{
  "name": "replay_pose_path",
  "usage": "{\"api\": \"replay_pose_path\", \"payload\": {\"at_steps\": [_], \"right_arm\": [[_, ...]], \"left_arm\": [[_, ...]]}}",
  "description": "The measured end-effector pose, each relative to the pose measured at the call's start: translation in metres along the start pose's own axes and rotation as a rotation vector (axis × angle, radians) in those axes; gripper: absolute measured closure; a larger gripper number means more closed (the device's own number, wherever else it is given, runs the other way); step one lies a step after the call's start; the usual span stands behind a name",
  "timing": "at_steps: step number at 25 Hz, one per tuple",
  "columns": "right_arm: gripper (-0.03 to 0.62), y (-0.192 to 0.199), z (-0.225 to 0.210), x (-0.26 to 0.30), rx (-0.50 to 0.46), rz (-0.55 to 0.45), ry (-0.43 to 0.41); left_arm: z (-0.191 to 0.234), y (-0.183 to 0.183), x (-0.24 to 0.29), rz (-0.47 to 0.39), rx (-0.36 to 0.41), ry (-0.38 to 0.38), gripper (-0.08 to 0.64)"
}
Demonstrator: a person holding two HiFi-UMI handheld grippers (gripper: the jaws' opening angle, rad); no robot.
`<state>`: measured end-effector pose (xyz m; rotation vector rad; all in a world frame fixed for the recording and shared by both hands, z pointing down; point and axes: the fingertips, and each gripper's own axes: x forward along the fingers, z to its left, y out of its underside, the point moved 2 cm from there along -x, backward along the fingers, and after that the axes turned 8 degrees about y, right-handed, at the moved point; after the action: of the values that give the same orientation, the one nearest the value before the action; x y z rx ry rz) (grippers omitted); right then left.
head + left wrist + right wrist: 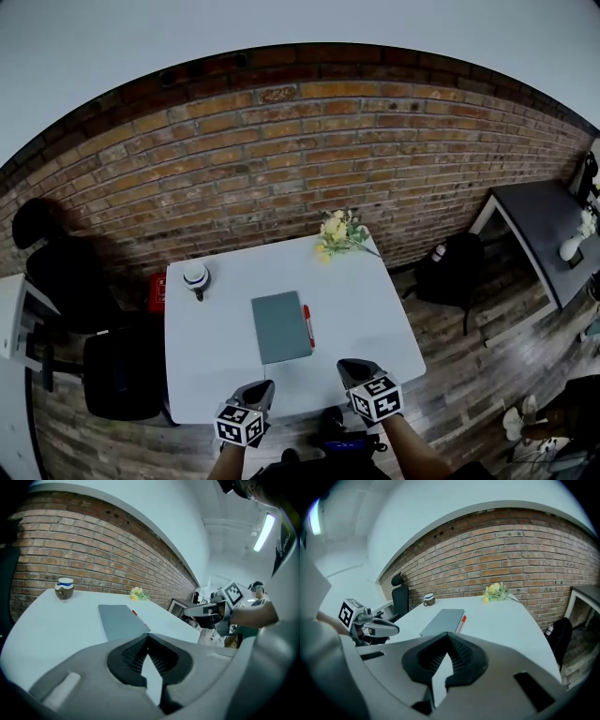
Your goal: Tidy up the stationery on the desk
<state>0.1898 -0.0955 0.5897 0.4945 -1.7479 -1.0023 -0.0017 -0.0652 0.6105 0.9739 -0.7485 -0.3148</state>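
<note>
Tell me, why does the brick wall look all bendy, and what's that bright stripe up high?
Head view: the wide lens bows the brick wall into an arch. Left gripper view: the stripe is a ceiling light, glaring white, and the wall curves here as well. Right gripper view: the wall bends again, and the picture's corners go dark.

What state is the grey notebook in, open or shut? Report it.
Shut: the notebook lies flat on the desk, plain grey cover up, no pages showing.
</note>
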Motion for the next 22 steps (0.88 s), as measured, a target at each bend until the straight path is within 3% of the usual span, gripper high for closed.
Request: {"api": "replay_pose_path", "payload": {"at_steps": [3, 13, 22], "right_arm": [[0.583, 0.005, 0.028, -0.004, 0.012, -0.003, -0.007], [0.583, 0.01, 0.111, -0.028, -0.049, -0.043, 0.013], [0.583, 0.027, 0.15, -0.051, -0.084, -0.071, 0.053]], "left_arm": [[0.006, 0.011, -0.028, -0.014, 0.039, -0.029, 0.548], [0.007, 0.041, -0.096, -0.075, 0.045, -0.03, 0.549], [-0.02, 0.051, -0.115, -0.091, 0.086, 0.048, 0.548]]}}
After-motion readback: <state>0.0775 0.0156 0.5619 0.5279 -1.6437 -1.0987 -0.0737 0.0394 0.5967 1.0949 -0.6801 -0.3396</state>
